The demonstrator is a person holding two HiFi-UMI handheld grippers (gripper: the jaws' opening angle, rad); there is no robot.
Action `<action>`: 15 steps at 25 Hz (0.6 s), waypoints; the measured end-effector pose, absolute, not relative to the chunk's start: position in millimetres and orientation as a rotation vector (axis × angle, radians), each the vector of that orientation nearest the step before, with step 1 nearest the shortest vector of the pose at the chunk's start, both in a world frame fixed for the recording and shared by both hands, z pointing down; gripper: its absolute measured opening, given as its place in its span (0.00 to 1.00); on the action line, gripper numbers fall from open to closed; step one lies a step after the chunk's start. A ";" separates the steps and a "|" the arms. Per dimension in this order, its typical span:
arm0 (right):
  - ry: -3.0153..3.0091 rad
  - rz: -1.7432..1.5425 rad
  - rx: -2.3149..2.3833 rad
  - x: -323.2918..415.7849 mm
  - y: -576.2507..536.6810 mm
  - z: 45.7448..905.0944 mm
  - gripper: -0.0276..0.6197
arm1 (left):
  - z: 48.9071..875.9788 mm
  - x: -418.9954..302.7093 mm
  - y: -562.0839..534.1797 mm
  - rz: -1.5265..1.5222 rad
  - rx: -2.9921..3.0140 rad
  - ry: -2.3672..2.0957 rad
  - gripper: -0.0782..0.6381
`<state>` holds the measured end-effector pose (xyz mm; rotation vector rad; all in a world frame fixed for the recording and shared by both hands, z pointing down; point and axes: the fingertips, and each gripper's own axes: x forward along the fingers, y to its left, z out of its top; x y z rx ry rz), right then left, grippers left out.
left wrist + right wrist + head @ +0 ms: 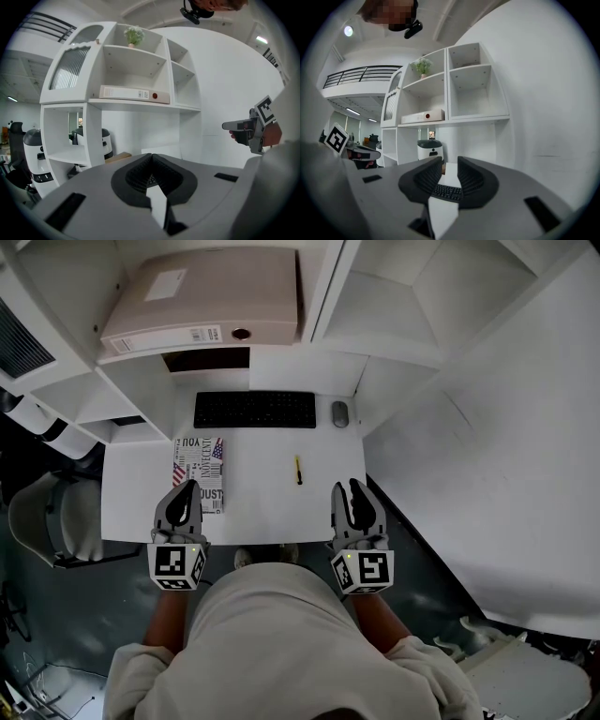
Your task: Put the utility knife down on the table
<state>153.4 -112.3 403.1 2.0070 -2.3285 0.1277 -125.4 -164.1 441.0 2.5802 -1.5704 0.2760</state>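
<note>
The utility knife [298, 469], thin, yellow and black, lies flat on the white table [262, 502], a little in front of the keyboard. Nothing touches it. My right gripper [347, 487] hovers over the table's near right corner, to the right of the knife and nearer me. Its jaws stand apart with nothing between them, and in the right gripper view [449, 161] only the keyboard [447, 192] shows through the gap. My left gripper [192, 486] hangs over the table's near left part. Its fingertips meet and hold nothing [151, 157]. The knife shows in neither gripper view.
A black keyboard [254, 410] and a grey mouse [339, 413] lie at the back of the table. A printed magazine [202, 465] lies under the left gripper. White shelves hold a beige binder [202, 296]. A grey chair [47, 521] stands at the left.
</note>
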 end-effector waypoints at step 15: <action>-2.317 0.034 2.044 155.8 -98.9 394.6 0.05 | 438.2 -123.4 -152.9 0.266 2.588 -1.570 0.11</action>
